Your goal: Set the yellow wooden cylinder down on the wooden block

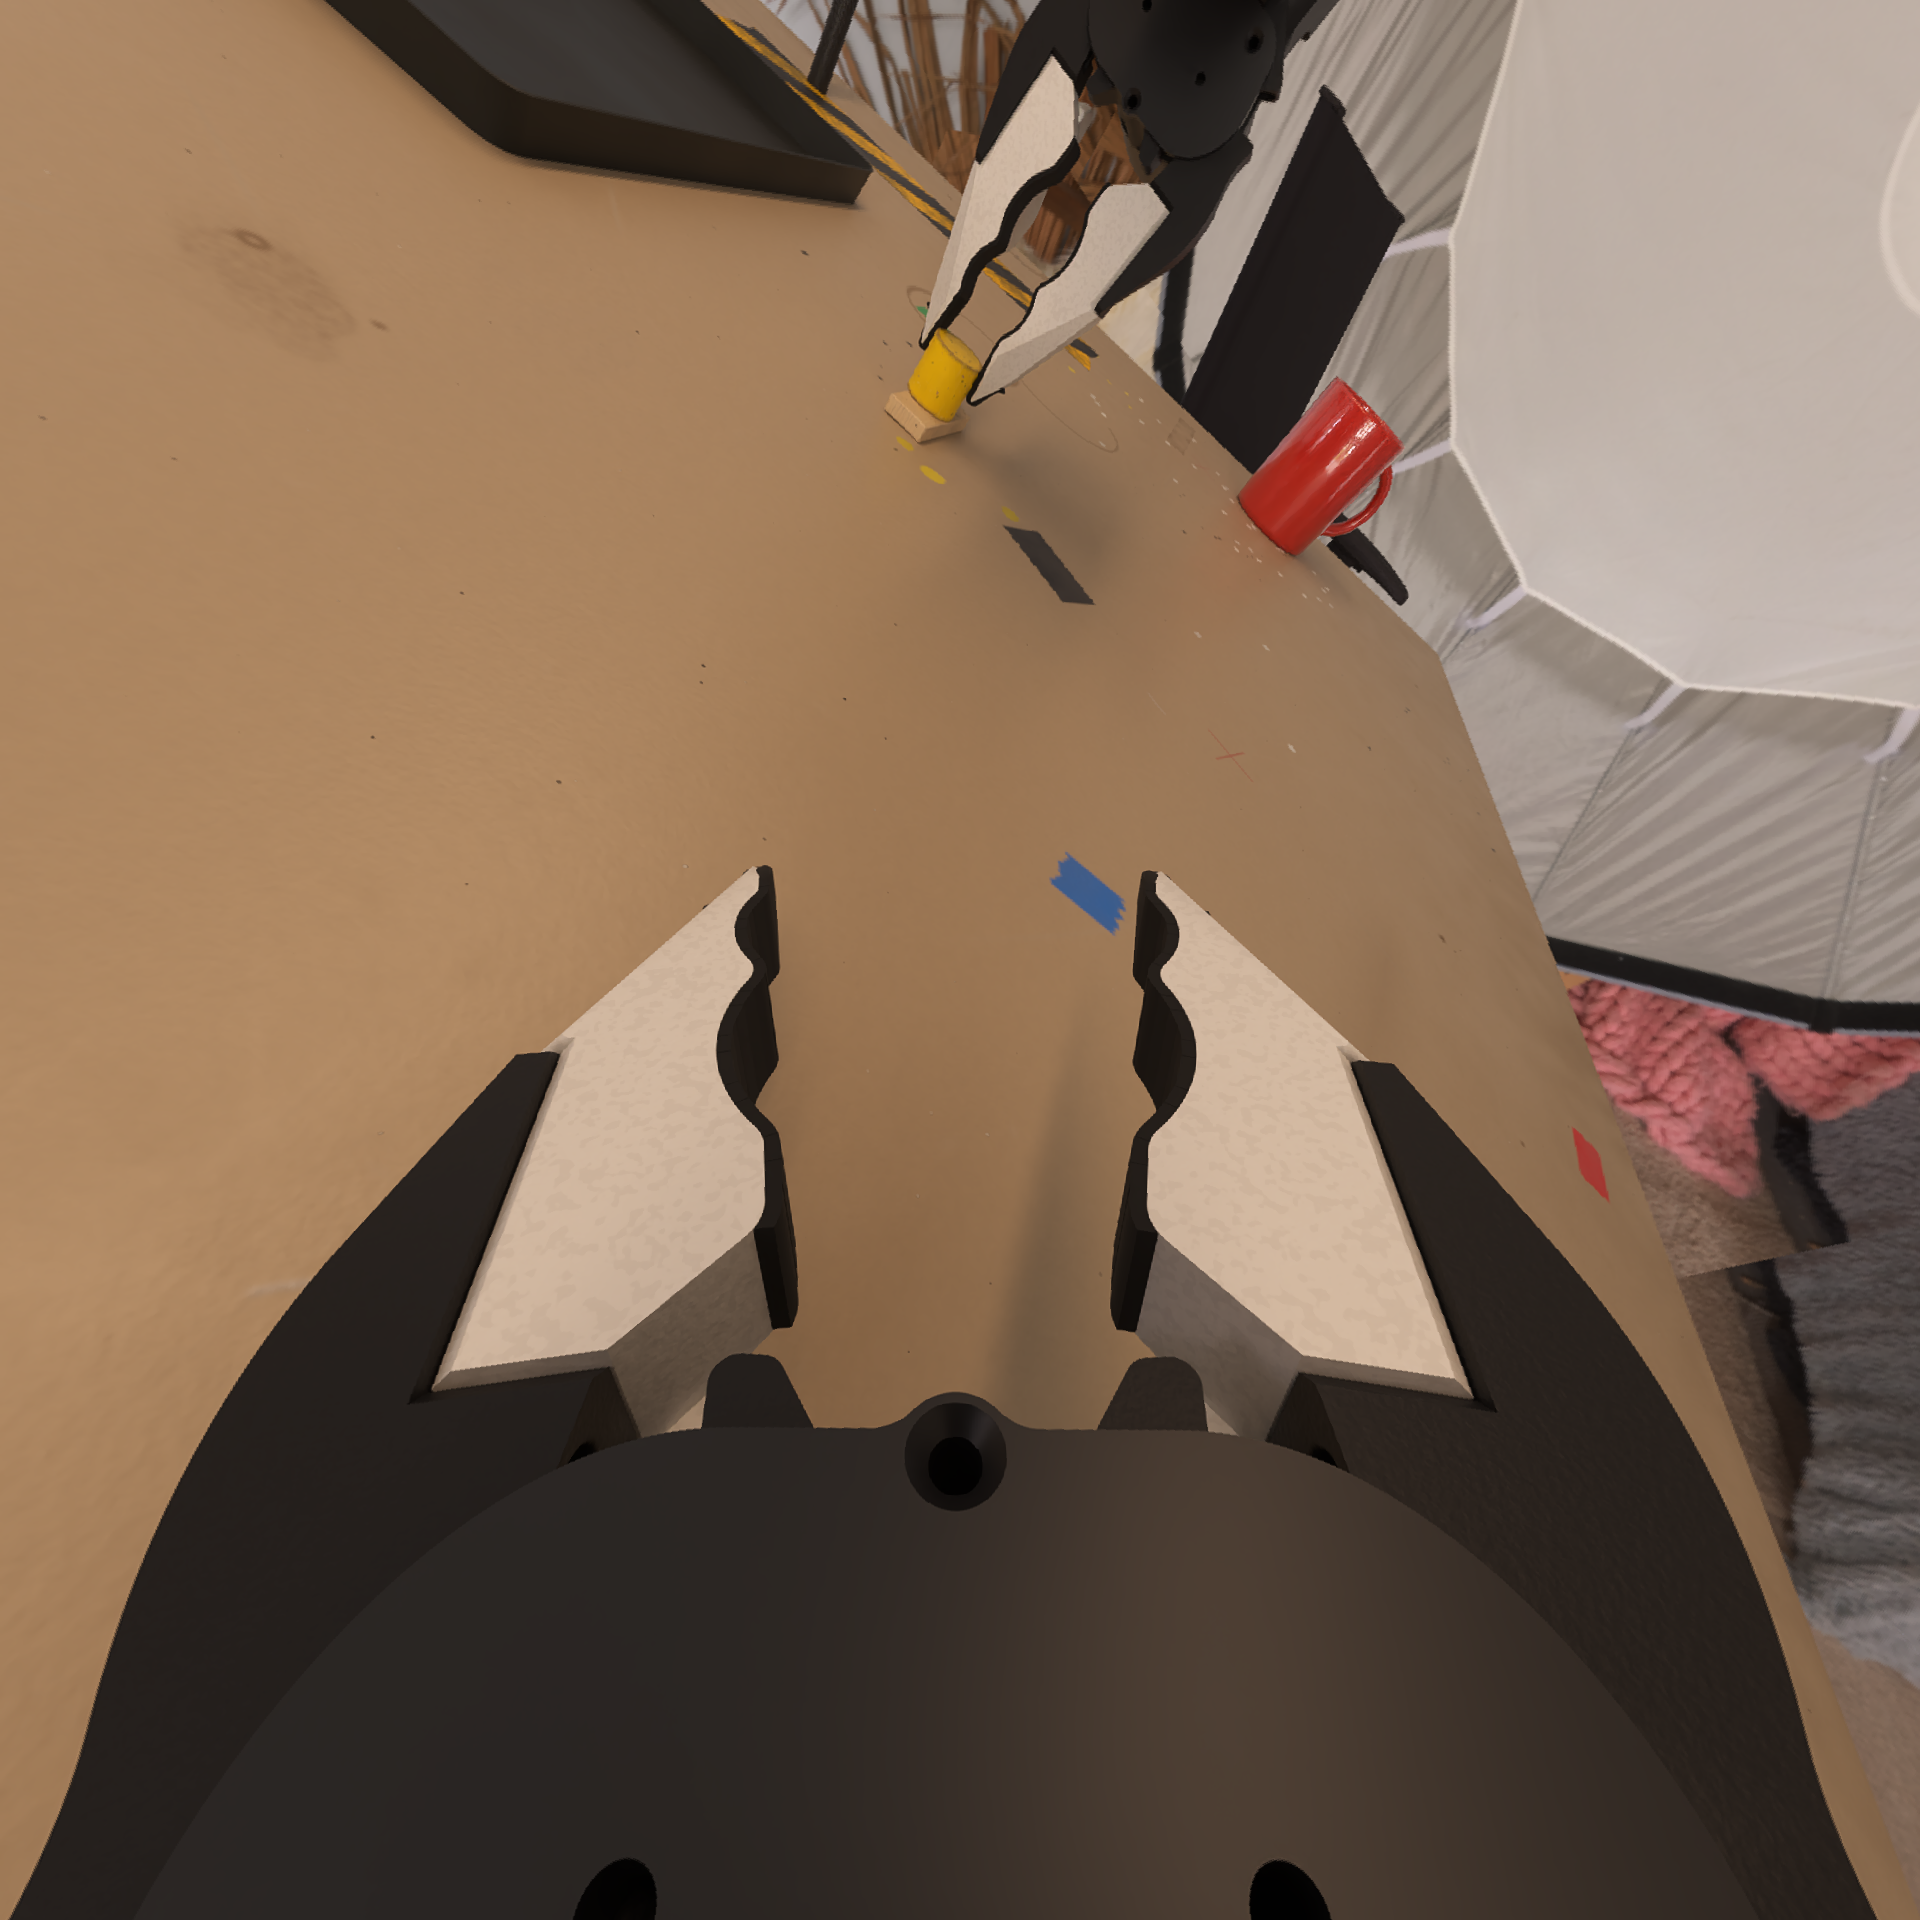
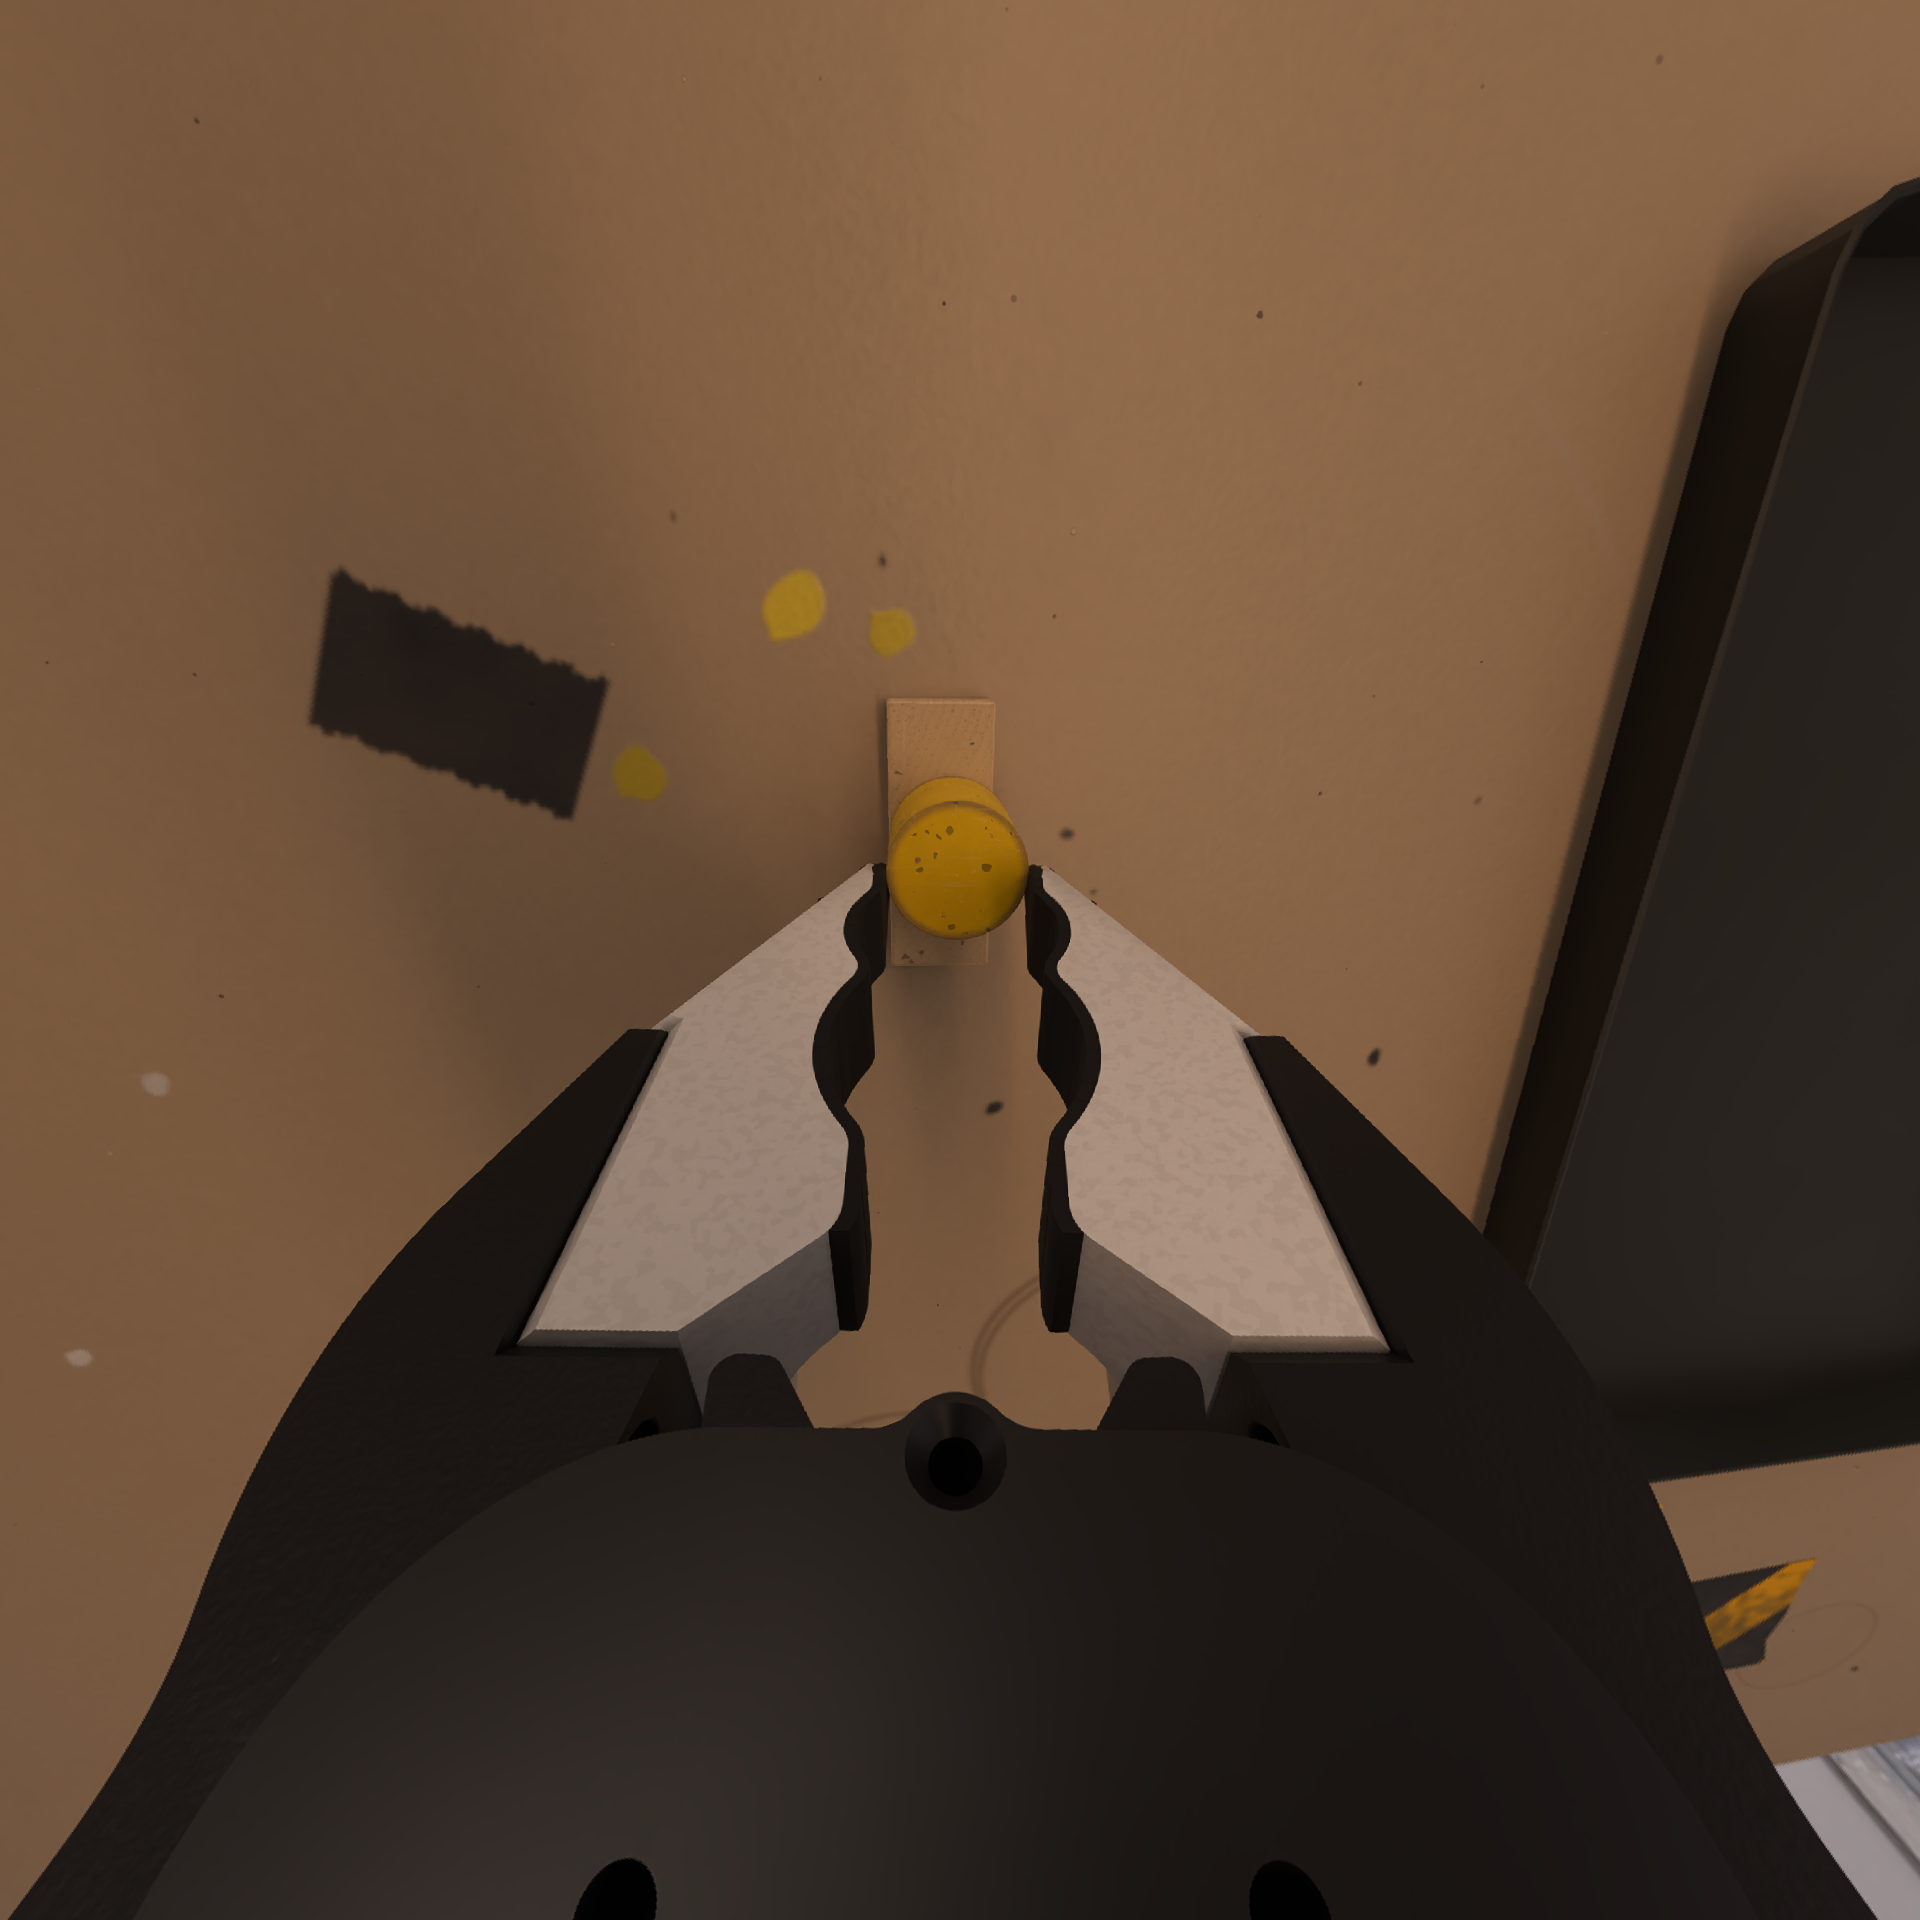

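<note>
The left gripper (image 1: pixel 954 894) hangs over bare tabletop (image 1: pixel 520 675) with its fingers wide apart and nothing between them; a strip of blue tape (image 1: pixel 1088 891) lies just beside its right fingertip. Farther off and to the right, the right gripper (image 2: pixel 956 883) points down with its fingertips (image 2: pixel 871 904) pressed against both sides of the yellow wooden cylinder (image 2: pixel 956 868), clamped on it; the cylinder stands upright on the wooden block (image 2: pixel 940 740), though whether its base fully rests there or sits a hair above cannot be told, since the cylinder hides the contact. The block's middle is covered by the cylinder; only its two ends show. A black tray (image 2: pixel 1766 831) is cut off at the right edge of the right wrist view; what shows of it holds nothing. A red mug (image 1: pixel 1320 468) stands near the table's edge, its inside hidden.
</note>
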{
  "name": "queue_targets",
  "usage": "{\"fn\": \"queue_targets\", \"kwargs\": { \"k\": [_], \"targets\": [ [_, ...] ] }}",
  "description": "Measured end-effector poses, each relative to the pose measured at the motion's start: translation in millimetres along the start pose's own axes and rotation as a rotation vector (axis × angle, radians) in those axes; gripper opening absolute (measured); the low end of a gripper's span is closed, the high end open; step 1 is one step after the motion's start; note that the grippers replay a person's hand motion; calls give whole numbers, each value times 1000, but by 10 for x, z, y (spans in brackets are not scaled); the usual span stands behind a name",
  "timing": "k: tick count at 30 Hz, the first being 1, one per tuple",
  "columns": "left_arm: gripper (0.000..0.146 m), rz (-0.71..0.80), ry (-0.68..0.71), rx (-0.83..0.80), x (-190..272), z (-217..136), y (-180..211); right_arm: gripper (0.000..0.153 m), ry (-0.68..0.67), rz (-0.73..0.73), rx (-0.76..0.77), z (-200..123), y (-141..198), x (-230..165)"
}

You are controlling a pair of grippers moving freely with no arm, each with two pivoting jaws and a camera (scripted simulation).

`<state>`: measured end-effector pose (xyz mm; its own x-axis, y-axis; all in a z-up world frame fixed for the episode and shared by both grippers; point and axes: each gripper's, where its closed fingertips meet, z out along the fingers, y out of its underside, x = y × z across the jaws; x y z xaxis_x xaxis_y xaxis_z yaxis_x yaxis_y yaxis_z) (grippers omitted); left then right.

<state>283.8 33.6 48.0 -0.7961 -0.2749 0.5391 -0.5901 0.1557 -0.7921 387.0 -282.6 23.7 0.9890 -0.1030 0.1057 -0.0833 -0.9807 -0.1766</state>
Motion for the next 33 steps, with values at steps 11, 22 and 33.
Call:
{"fn": "queue_targets", "kwargs": {
  "k": [11,22,33],
  "targets": [
    [69,-5,11,14,10,-35,-12,33,27,9,9,-85,-14,22],
    [69,9,20,27,45,-99,-34,40,103,10,-15,-332,-52,22],
    [67,24,6,83,105,-333,-157,57,637,142,280,-1218,-757,223]
  ]
}}
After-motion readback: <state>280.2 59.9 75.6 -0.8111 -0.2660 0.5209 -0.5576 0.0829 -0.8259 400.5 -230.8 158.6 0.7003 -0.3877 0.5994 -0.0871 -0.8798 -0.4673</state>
